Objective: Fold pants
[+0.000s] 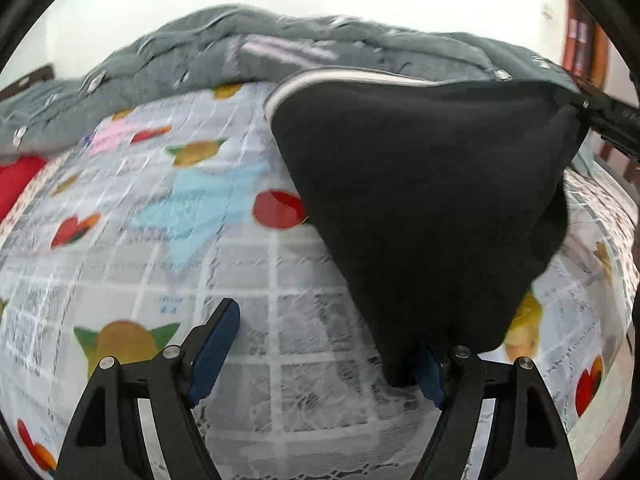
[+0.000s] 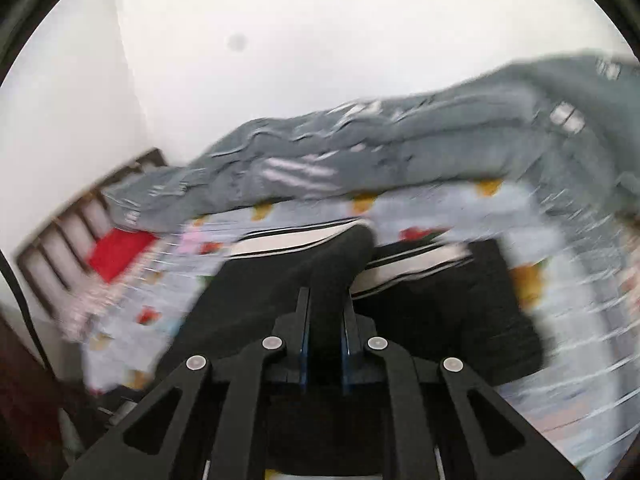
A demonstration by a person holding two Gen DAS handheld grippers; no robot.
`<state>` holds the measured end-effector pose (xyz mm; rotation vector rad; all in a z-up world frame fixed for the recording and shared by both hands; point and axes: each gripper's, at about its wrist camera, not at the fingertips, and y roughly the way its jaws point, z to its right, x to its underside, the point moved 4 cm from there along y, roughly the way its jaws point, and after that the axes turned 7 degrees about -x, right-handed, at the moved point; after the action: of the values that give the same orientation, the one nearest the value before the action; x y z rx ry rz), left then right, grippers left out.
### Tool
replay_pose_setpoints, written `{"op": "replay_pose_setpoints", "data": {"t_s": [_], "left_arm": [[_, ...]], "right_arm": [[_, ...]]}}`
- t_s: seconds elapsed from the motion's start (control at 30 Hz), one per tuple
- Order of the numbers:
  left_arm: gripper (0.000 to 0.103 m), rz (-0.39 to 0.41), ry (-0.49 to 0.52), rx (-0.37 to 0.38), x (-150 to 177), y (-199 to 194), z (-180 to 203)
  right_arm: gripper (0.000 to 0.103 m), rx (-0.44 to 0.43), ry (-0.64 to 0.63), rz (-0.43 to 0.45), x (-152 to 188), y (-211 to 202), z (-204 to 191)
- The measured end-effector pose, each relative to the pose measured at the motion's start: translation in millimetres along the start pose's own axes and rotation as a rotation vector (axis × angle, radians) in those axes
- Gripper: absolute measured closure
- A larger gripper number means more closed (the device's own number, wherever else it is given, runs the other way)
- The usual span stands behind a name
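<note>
Left gripper (image 1: 326,354), lower frame: fingers spread wide, black cloth draped over the right finger only. Pants (image 1: 424,208), centre-right: black, white-striped side seam, raised above the fruit-print bedsheet (image 1: 168,240). Right gripper (image 2: 325,316): fingers pinched on a pants fold (image 2: 340,264).

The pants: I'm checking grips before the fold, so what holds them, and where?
Right gripper pinches a bunched fold of the black pants. Left gripper is open; fabric drapes over one finger.
</note>
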<state>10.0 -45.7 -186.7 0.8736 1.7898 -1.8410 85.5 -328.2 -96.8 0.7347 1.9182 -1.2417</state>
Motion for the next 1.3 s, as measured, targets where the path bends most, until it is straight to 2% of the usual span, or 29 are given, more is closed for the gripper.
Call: {"op": "replay_pose_setpoints", "data": {"t_s": [0.1,0.13,0.23,0.3,0.43,0.57,0.67,0.73,0.87,0.97,1.03,1.1,1.17,1.23,1.3], "left_arm": [[0.021,0.046,0.038,0.063,-4.1,-7.9,10.9],[0.02,0.038,0.046,0.082,-5.4,-7.2,16.3],[0.022,0.005,0.05,0.114,-5.3,-4.4,26.0],[0.022,-0.001,0.045,0.136,-2.7,-8.0,24.8],[0.022,-0.011,0.04,0.199,11.3,-26.4,11.1],[0.022,0.001,0.041,0.18,13.6,-45.9,0.3],[0.022,0.022,0.033,0.164,-10.2,-45.5,7.2],[0.022,0.029,0.025,0.145,-28.3,-38.4,16.3],[0.02,-0.045,0.032,0.106,-40.6,-4.6,36.2],[0.02,-0.117,0.017,0.145,-28.1,12.7,43.9],[0.02,-0.16,-0.001,0.174,-17.5,19.0,49.3],[0.02,-0.152,0.022,0.141,-16.4,16.8,55.1],[0.022,-0.144,0.018,0.139,-23.7,11.2,55.9],[0.023,-0.122,-0.047,0.165,-34.2,5.0,49.4],[0.023,-0.104,-0.11,0.188,-44.5,2.5,41.7]], "right_arm": [[0.093,0.074,0.025,0.049,5.6,-28.9,39.4],[0.093,0.099,0.04,0.031,13.2,-31.8,52.2],[0.093,0.22,0.047,-0.101,49.0,-12.7,81.8],[0.092,0.26,0.014,-0.115,67.0,-7.8,84.2],[0.087,0.339,-0.066,-0.144,68.3,-20.0,73.6],[0.084,0.387,-0.131,-0.089,50.6,-47.0,60.9],[0.081,0.339,-0.114,-0.034,32.6,-52.7,50.6],[0.081,0.296,-0.105,-0.032,28.4,-44.3,46.9],[0.081,0.295,-0.13,-0.146,47.6,-9.2,57.8],[0.081,0.276,-0.121,-0.16,64.4,-8.0,70.5],[0.081,0.251,-0.083,-0.204,71.6,-6.7,79.6],[0.081,0.218,-0.021,-0.275,83.0,-0.2,92.9],[0.081,0.207,-0.064,-0.251,78.8,-5.5,89.8],[0.081,0.189,-0.091,-0.237,68.2,-11.0,85.2],[0.076,0.133,-0.1,-0.183,47.6,-18.1,83.5]]}}
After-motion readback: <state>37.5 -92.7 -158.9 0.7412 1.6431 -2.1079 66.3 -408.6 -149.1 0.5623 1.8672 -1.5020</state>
